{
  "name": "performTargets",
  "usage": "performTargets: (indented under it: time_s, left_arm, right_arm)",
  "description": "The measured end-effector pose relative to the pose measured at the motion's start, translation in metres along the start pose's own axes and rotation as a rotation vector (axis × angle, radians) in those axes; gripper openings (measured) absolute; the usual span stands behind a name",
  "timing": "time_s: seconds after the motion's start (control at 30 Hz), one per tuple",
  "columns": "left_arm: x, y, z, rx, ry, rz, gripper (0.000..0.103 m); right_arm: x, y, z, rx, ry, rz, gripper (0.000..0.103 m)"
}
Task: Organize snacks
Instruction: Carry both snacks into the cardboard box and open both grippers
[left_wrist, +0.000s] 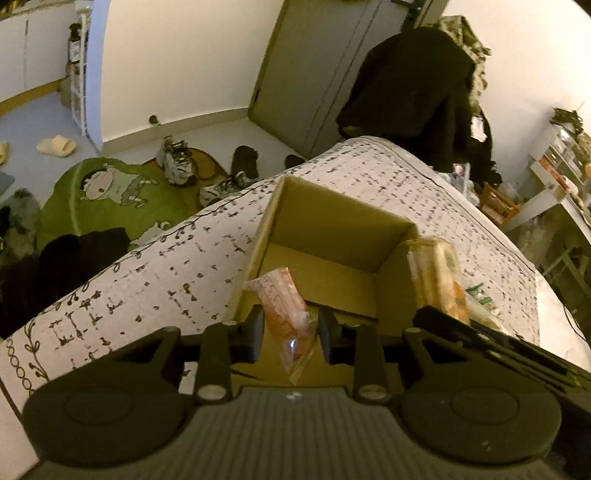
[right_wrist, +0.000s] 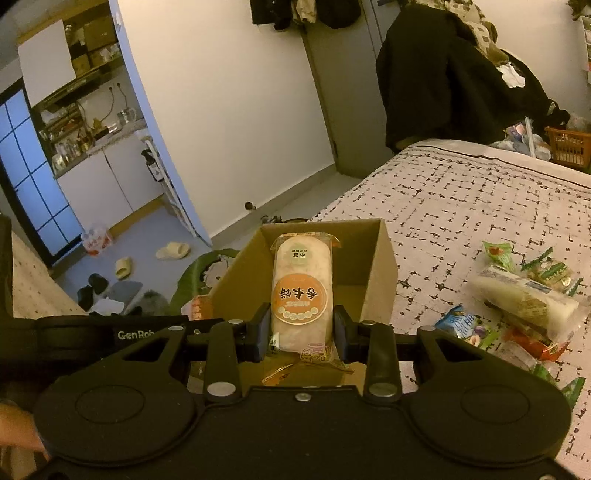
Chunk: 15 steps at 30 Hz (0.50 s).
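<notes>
The left gripper (left_wrist: 290, 330) held a small translucent orange-pink snack packet (left_wrist: 286, 314), its fingers (left_wrist: 255, 332) closed on the packet's lower half. The packet's long axis ran up and away from the camera, leaning to the left, with its upper end over the near left corner of the open brown cardboard box (left_wrist: 325, 221). Print on this packet was too blurred to read.

The right gripper (right_wrist: 301, 334) held an oblong clear-wrapped white rice cake packet (right_wrist: 301, 291), its fingers (right_wrist: 263, 332) pressed on the packet's two long sides near the lower end. The long axis pointed straight away from the camera, with the far end inside the cardboard box (right_wrist: 380, 266). A round orange label carried three large white Chinese characters, seen upside down; a smaller pale green label sat nearer the far end, its print too small to read.

The box stood on a bed covered with a white sheet printed with small black marks (right_wrist: 461, 206).

Only the right wrist view showed the pile of loose wrapped snacks (right_wrist: 524, 299) on the sheet to the right of the box, and the partial lettering "GenRob" on the left gripper's body (right_wrist: 135, 335). Only the left wrist view showed the green cartoon-printed floor mat (left_wrist: 110, 199) and sneakers (left_wrist: 175, 160) beyond the bed. There the rice cake packet (left_wrist: 437, 280) appeared edge-on at the box's right wall.
</notes>
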<state>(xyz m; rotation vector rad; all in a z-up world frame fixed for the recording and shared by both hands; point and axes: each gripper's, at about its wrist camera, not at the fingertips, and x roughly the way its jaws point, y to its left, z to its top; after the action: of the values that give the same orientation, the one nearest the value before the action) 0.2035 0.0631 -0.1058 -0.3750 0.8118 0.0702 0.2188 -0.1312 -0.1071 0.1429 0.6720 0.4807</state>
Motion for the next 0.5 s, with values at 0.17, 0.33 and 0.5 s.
performTargets:
  time_s: [0.17,0.33,0.5]
  left_arm:
    - [0.003,0.005,-0.002,-0.022,-0.001,0.01,0.032]
    - [-0.007,0.006,0.001,-0.031,-0.019,0.01,0.037]
    - [-0.019,0.008,0.004,-0.039,-0.033,0.045,0.043]
  right_arm:
    - [0.003,0.0,-0.001,0.002,0.008,0.003,0.034]
    - [0.004,0.0,-0.001,0.001,0.013,0.013,0.034]
    - [0.004,0.002,-0.002,0.006,0.022,0.034,0.035]
